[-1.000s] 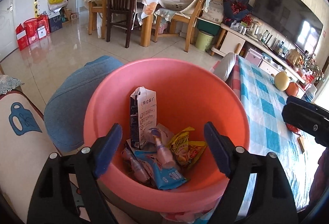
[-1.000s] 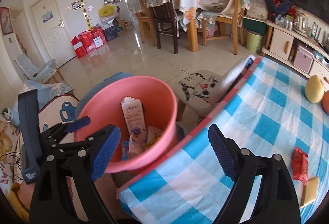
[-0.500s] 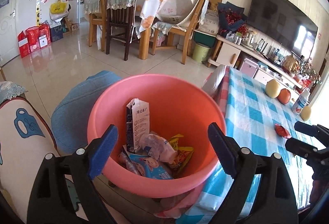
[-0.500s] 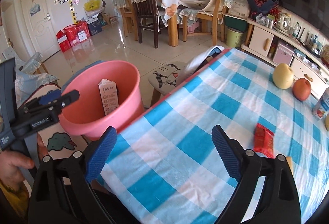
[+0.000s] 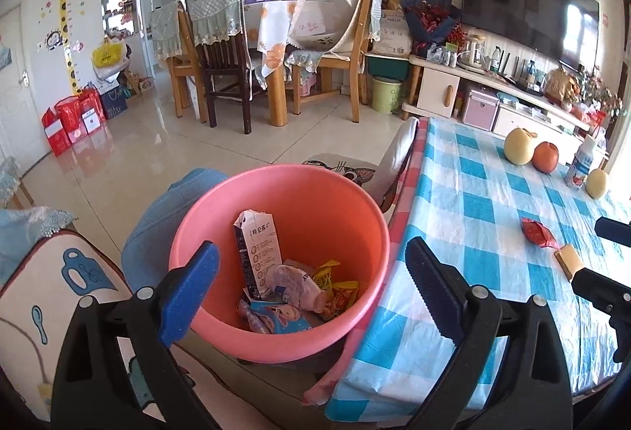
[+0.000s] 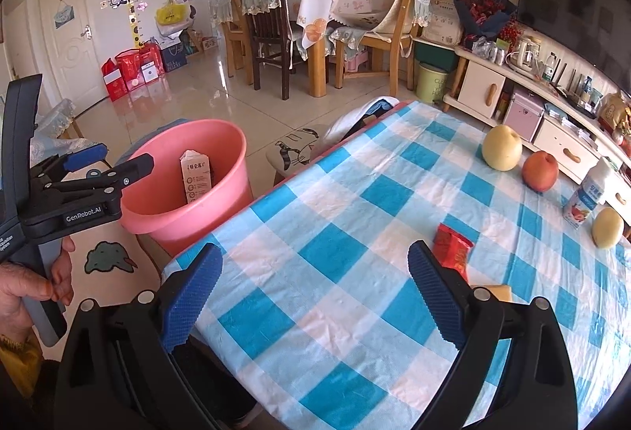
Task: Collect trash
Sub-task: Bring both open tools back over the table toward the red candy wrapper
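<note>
bin: the pink bucket (image 5: pixel 276 264) sits on the floor right against the near corner of the checked table (image 6: pixel 355 233), already holding a milk carton (image 5: pixel 256 252) and a heap of wrappers

what changed: both sets of jaws have just been opening and there's nothing between either pair now; compared with a second ago the left view has pulled back from right over the bucket, and the right view has swung off the bucket onto the tabletop

meaning: looks to me like a drop-off just finished and it's on to the next pickup

left gripper (image 5: pixel 311 288): fingers spread wide, empty, bucket framed between them but not touched

right gripper (image 6: pixel 315 292): fingers spread wide, empty, hovering over the table's near edge

next trash: red snack packet (image 6: pixel 453 250) lies flat on the table, well away from the bucket, just past the right-hand finger (image 6: pixel 434 292) and outside the gap

also there: a small tan packet (image 6: pixel 497 292) touching the red one's near end, half hidden by that finger

not trash, I'd guess: pears, apple, drink bottle further back
</note>
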`<action>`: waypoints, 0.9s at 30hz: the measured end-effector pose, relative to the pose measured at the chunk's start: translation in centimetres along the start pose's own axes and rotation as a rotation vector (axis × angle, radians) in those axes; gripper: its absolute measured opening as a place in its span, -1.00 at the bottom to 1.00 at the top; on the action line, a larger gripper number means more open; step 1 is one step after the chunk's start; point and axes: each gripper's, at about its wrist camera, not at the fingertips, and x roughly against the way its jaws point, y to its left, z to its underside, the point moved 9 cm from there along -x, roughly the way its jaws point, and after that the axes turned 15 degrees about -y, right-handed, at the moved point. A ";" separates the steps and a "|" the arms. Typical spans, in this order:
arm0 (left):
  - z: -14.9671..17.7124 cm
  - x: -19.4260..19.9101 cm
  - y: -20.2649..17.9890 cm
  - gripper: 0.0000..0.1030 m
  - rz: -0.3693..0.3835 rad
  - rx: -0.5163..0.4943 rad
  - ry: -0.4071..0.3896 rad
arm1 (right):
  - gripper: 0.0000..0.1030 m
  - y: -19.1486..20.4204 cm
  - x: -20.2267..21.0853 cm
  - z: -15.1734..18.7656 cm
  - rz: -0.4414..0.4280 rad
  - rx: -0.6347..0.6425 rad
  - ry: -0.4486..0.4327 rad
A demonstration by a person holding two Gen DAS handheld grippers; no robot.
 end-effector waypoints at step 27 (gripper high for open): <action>-1.7 3.8 -10.0 0.86 0.042 -0.151 -0.011 | 0.84 -8.2 6.6 1.1 0.071 -0.120 -0.066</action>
